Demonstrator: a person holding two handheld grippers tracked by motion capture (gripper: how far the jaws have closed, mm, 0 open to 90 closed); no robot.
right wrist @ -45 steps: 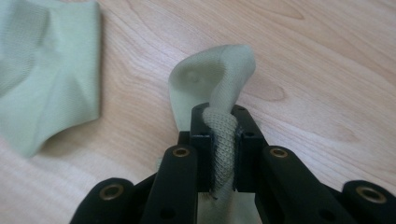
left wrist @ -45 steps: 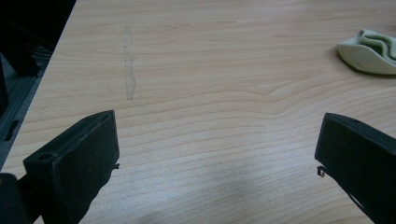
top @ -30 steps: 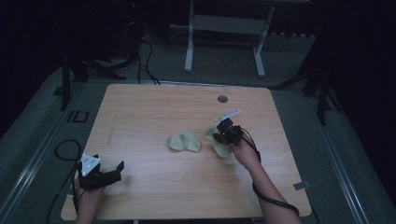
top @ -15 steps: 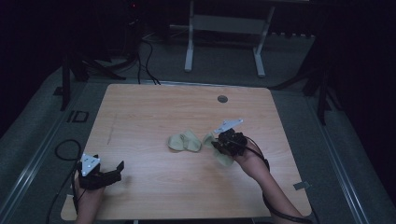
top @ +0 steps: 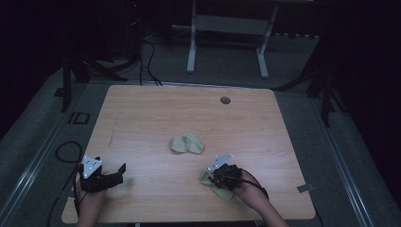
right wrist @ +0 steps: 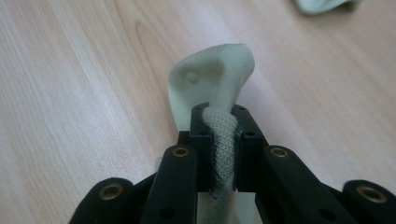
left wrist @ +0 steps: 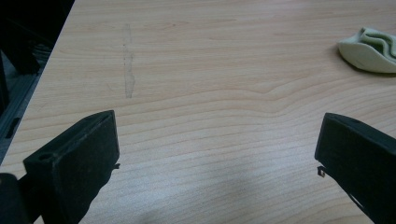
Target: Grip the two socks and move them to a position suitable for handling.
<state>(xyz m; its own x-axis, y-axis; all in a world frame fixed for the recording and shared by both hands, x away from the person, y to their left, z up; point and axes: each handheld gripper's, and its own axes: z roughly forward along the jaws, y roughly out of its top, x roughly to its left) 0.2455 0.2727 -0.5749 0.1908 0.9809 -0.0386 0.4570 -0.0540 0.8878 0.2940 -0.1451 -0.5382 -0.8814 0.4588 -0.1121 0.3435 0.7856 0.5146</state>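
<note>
Now, left to right:
left tongs (top: pixel 119 171): jaws wide apart, nothing between them, low over the bare counter (top: pixel 156 118) at its near left corner.
sock pile (top: pixel 187 143): pale green, bunched, mid-counter, well apart from both tongs.
right tongs (right wrist: pixel 221 140): clamped on a pale green mesh sock (right wrist: pixel 219 74), its fold rising past the tips.
held sock: near right of the counter, its loose end on the wood.
</note>
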